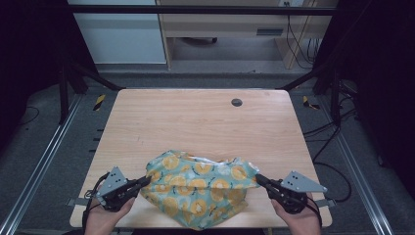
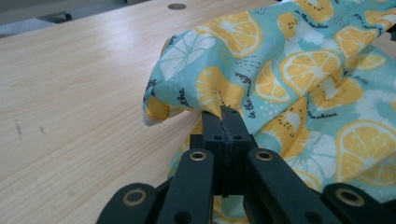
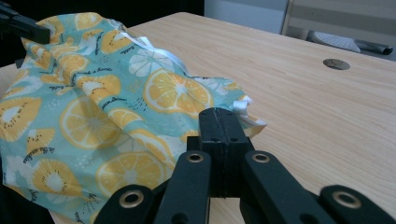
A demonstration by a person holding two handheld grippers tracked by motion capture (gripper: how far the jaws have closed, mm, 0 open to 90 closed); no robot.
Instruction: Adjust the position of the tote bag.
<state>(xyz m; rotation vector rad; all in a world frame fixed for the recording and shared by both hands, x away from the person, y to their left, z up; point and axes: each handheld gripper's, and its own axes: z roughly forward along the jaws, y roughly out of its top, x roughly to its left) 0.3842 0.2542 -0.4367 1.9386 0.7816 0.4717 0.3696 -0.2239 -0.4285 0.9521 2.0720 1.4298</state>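
At the near edge of the table (image 1: pixel 147 112), around six o'clock in the high view, lies a crumpled teal cloth (image 1: pixel 200 188) printed with orange and lemon slices, its lower hem hanging just over the rim. From seven o'clock the left gripper (image 1: pixel 145 180) reaches in, jaws pressed together on the cloth's left edge; its own view shows fabric pinched at the tips. From five o'clock the right gripper (image 1: pixel 259 178) does the same at the right edge, jaws closed on a fold beside a white ribbon (image 3: pixel 159 51). Farther off, toward twelve o'clock, a round grommet (image 1: pixel 236 102) sits in the bare wood.
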